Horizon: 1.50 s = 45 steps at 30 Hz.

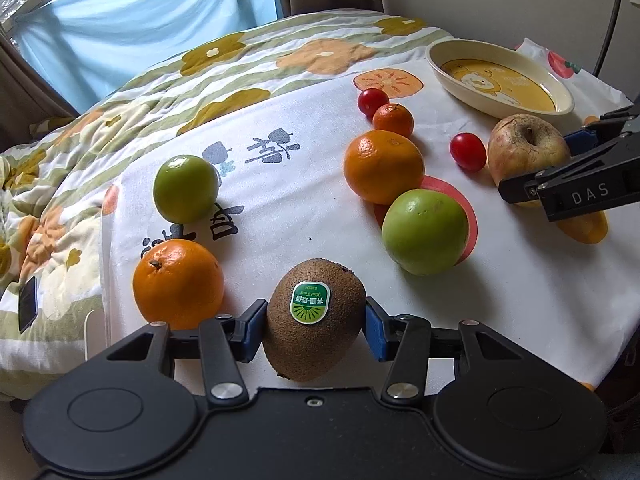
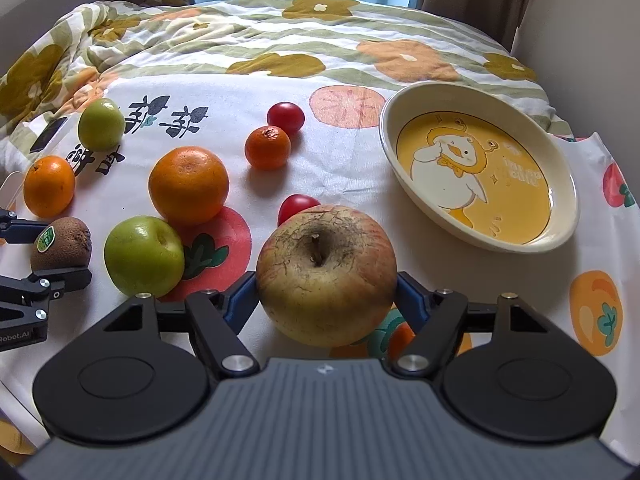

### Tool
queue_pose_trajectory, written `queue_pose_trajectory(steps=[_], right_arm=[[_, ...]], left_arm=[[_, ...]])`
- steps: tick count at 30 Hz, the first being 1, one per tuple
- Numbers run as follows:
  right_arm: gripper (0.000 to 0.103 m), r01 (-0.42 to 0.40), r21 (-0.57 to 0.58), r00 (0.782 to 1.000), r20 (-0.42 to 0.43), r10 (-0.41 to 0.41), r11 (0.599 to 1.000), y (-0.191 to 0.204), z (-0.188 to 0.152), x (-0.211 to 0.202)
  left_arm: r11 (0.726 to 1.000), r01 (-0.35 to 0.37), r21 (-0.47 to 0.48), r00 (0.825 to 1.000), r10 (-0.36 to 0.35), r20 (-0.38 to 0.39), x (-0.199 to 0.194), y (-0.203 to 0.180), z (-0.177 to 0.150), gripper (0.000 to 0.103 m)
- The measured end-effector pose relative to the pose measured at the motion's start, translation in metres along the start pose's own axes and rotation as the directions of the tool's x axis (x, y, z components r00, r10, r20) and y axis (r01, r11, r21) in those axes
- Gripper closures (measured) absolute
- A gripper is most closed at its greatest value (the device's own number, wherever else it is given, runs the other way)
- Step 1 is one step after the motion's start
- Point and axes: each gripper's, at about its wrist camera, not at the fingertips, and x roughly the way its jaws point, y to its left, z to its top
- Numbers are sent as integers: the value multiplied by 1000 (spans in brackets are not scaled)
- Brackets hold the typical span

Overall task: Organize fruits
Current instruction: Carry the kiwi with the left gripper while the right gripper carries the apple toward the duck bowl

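My left gripper (image 1: 316, 326) has its blue pads pressed on both sides of the fuzzy brown kiwi with a green sticker (image 1: 314, 324), at six o'clock on the fruit-print white cloth (image 1: 304, 168). My right gripper (image 2: 326, 298) brackets the blotchy red-yellow apple (image 2: 326, 274), pads apparently touching. The cream oval dish with a duck picture (image 2: 560, 168) sits at two o'clock.

fuzzy matt kiwi (image 1: 316, 324), glossy glazed plate (image 2: 480, 164), rough dull apple (image 2: 326, 276), soft printed cloth (image 1: 288, 216).
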Motion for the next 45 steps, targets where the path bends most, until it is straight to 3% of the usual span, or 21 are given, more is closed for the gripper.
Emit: queue_pose_trajectory(steps=[12, 23, 35, 45], right_arm=[[15, 14, 98, 998, 59, -20, 995, -19, 11, -49], [15, 53, 173, 991, 109, -72, 983, -79, 13, -92], [15, 48, 130, 993, 102, -61, 990, -168, 21, -89], [15, -10, 65, 992, 123, 2, 998, -217, 58, -53]], left_arm=[[997, 9, -72, 995, -2, 99, -48, 1, 25, 49], [999, 8, -53, 986, 1, 168, -68, -29, 70, 49], [995, -10, -95, 986, 25, 166, -51, -91, 124, 49], [991, -28, -128, 986, 49, 161, -1, -122, 180, 49]])
